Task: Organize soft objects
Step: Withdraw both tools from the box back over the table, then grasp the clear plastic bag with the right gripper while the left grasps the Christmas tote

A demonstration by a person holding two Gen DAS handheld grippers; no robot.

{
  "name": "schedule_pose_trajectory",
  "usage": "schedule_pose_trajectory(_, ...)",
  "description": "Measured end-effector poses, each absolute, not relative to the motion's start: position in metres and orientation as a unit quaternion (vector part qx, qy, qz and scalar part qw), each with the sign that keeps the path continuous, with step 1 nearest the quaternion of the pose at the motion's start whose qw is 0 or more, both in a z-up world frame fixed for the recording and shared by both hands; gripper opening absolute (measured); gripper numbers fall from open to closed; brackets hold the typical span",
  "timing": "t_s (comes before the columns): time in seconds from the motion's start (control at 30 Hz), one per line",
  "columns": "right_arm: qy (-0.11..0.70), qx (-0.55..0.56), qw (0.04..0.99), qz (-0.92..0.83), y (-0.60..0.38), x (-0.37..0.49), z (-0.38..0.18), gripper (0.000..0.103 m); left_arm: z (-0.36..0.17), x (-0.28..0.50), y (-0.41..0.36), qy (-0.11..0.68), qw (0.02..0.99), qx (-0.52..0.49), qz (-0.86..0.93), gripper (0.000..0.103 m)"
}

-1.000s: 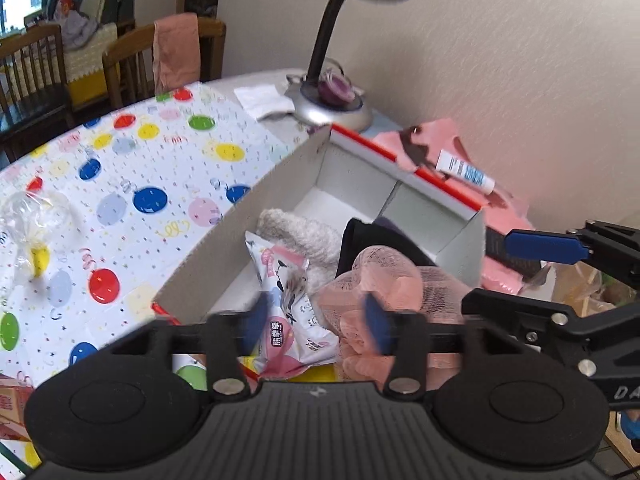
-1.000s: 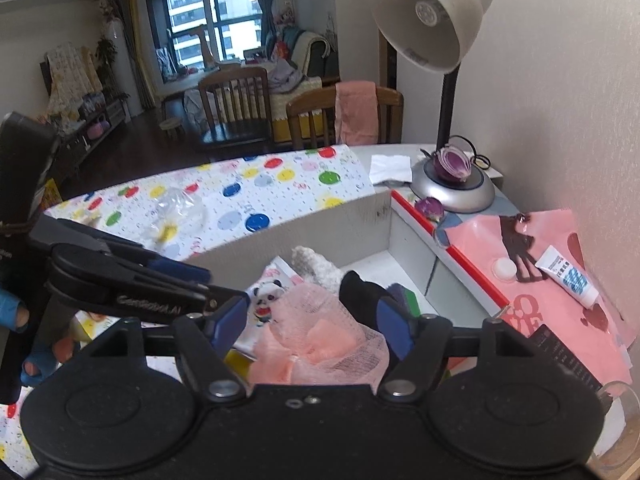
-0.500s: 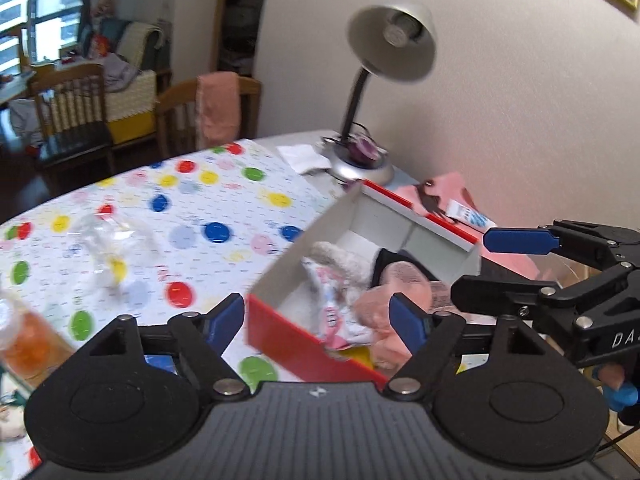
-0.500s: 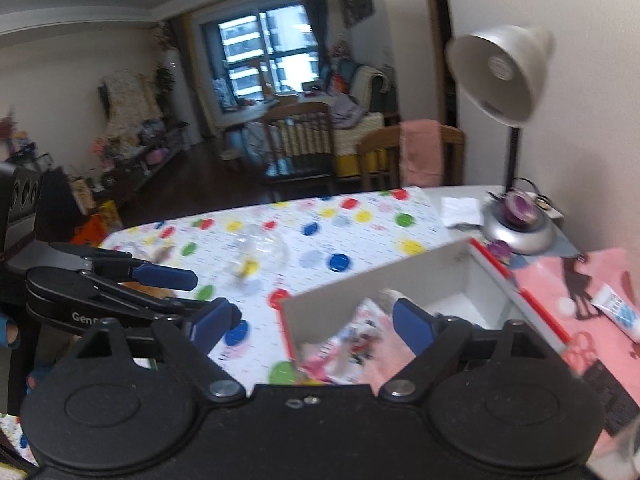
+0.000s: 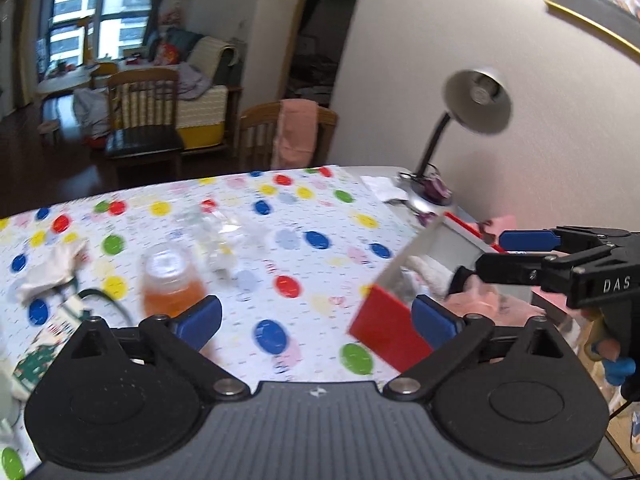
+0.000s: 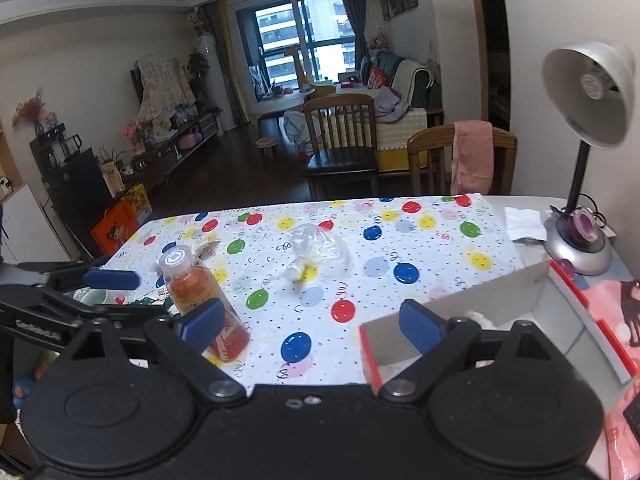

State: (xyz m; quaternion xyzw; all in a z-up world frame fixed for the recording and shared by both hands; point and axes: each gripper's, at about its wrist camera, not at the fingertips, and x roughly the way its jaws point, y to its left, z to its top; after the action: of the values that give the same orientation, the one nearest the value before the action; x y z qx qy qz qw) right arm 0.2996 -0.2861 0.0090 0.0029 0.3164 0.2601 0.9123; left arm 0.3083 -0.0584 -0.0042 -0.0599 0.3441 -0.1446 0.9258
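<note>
A red and white cardboard box (image 5: 386, 330) (image 6: 560, 320) sits at the table's right side and holds soft things: a white fluffy item (image 5: 430, 270) and a pink mesh item (image 5: 488, 294). My left gripper (image 5: 316, 320) is open and empty, raised above the table left of the box. My right gripper (image 6: 312, 322) is open and empty, raised near the box's left end; it also shows in the left wrist view (image 5: 532, 248). A clear plastic bag (image 6: 316, 252) lies mid-table. A crumpled white cloth (image 5: 52, 268) lies at the left.
An orange drink bottle (image 6: 204, 304) stands at the front left of the polka-dot tablecloth (image 6: 400, 240). A desk lamp (image 6: 584, 160) stands at the far right by the wall. A pink bag (image 6: 624, 320) lies right of the box. Chairs (image 6: 344, 140) stand beyond the table.
Both grippers have opened wider and pulled back and up away from the box. The pink mesh item stays in the box. More of the table now shows.
</note>
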Motion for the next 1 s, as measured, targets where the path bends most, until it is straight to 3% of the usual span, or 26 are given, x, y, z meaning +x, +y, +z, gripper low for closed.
schedule_pose_trajectory(0.53, 0.387, -0.024, 0.893, 0.226, -0.191, 0.388, -0.026, 0.094, -0.044, 0.299, 0.092, 0.352, 0.931, -0.061, -0.070, 0.102)
schedule_pose_trajectory(1.0, 0.466, -0.029, 0.861, 0.201, -0.123, 0.476, -0.080, 0.094, -0.108, 0.334, 0.138, 0.403, 0.913, 0.030, -0.056, 0.102)
